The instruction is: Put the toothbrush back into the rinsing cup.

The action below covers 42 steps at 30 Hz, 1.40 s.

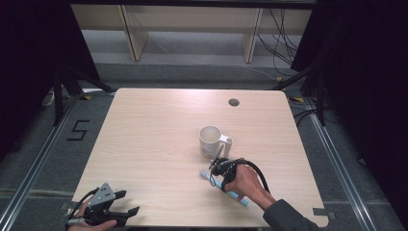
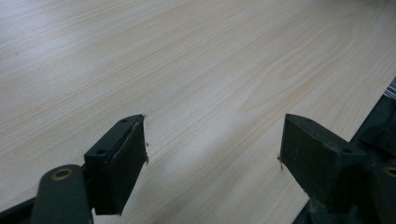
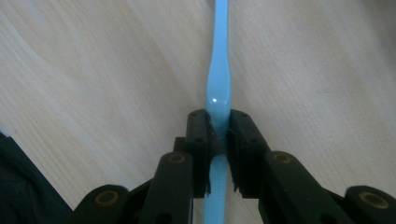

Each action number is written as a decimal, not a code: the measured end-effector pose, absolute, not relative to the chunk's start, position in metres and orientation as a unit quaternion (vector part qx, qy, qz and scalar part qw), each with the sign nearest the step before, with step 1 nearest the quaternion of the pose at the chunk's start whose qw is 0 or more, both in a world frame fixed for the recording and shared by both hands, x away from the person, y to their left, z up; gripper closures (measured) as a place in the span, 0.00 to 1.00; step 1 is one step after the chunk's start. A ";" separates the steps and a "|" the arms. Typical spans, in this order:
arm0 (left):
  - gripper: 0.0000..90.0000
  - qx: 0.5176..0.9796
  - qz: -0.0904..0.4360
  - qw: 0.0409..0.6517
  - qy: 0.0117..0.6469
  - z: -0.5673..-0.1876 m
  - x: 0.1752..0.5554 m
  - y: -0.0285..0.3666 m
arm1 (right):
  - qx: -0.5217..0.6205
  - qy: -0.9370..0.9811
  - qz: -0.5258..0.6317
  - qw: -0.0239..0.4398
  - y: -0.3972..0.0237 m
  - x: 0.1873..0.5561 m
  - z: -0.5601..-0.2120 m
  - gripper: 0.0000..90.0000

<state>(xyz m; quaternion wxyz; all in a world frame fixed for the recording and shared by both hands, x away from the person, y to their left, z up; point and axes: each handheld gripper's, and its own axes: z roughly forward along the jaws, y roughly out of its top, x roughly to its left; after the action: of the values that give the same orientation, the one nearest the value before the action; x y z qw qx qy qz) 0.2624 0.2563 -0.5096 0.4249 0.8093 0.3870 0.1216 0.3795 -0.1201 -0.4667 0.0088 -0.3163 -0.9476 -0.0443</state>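
Note:
A light blue toothbrush (image 1: 239, 197) lies on the wooden table (image 1: 159, 130), just in front of a white mug (image 1: 210, 140). My right gripper (image 1: 215, 174) points down at it, shut on the toothbrush handle (image 3: 218, 100); both pads press on its sides. The brush's ends run out from under the hand at either side. Over the table's near left corner my left gripper (image 1: 126, 202) stands open, and between its jaws there is just bare wood (image 2: 212, 140).
The white mug has its handle turned to the right. A round cable hole (image 1: 234, 102) sits near the table's far edge. Dark floor with rails lies on both sides, and shelving stands beyond the far edge.

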 end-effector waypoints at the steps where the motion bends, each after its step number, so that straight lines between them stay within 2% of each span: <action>1: 0.24 0.809 0.121 0.424 0.387 -0.510 0.262 0.256 | -0.314 -0.948 -0.046 0.011 -0.121 0.380 -0.466 0.88; 13: 0.24 0.807 0.122 0.426 0.390 -0.510 0.262 0.256 | -0.307 -0.947 -0.096 -0.002 -0.127 0.381 -0.446 0.88; 42: 0.24 0.816 0.125 0.416 0.382 -0.508 0.263 0.259 | -0.306 -0.921 -0.239 -0.031 -0.143 0.383 -0.423 0.88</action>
<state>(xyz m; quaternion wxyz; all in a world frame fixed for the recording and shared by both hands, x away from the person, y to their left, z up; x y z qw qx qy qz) 0.2631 0.2585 -0.5084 0.4158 0.8159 0.3819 0.1247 0.3835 -0.1429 -0.4231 -0.0310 -0.3064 -0.9208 -0.2393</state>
